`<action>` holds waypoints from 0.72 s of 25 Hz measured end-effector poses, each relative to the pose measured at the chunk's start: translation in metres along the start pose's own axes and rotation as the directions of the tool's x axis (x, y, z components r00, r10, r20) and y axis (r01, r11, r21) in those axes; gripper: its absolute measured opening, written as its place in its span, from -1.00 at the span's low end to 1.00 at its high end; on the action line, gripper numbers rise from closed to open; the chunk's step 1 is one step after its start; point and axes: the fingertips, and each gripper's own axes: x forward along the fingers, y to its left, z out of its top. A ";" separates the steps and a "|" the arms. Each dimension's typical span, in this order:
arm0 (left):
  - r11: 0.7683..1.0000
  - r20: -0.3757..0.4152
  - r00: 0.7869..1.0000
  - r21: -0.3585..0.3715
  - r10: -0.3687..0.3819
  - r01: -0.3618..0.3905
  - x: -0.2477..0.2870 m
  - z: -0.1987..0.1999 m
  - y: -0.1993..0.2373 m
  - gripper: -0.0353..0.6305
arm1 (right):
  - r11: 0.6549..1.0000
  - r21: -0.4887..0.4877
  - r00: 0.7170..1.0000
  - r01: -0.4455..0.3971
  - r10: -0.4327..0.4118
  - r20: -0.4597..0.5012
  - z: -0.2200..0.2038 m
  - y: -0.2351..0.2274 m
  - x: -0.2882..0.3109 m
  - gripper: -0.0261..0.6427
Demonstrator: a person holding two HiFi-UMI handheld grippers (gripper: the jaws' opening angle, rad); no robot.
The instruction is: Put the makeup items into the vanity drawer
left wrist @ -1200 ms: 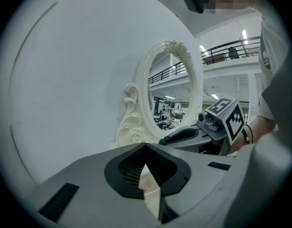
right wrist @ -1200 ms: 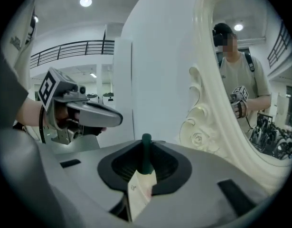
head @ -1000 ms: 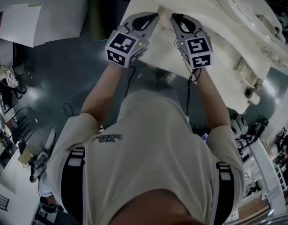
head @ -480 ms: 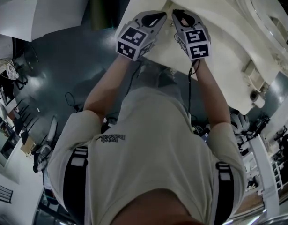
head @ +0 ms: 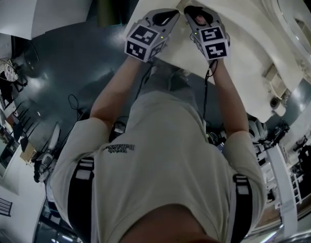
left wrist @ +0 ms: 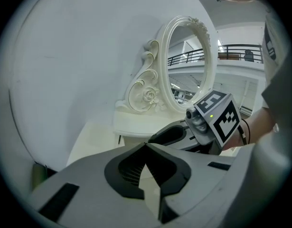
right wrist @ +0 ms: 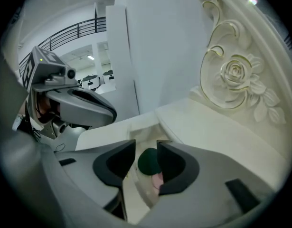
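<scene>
- Release step, by my reading: the right tongs (right wrist: 146,151) are spreading over the open vanity drawer (right wrist: 142,130). A dark green round makeup item (right wrist: 146,161) shows between their tips, with no pad pressing on it.
- That green item appears to lie inside the drawer, touching a pink item (right wrist: 156,179) just nearer the camera.
- Next move, as I judge it: lift the right tongs straight up out of the drawer without nudging either item, then fetch any remaining makeup or push the drawer shut.
- Left tongs (left wrist: 146,146): tips pressed together and empty, parked just left of the drawer at the edge of the vanity counter (head: 236,44).
- Left forearm (head: 117,92) and right forearm (head: 228,100) both reach forward towards the drawer, so the two tongs sit close side by side.
</scene>
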 end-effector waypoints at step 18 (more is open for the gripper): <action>0.989 0.121 0.992 0.144 -0.040 0.023 -0.038 0.083 -0.051 -0.85 | 0.986 0.067 0.964 0.154 -0.165 0.209 0.058 -0.019 -0.133 -0.57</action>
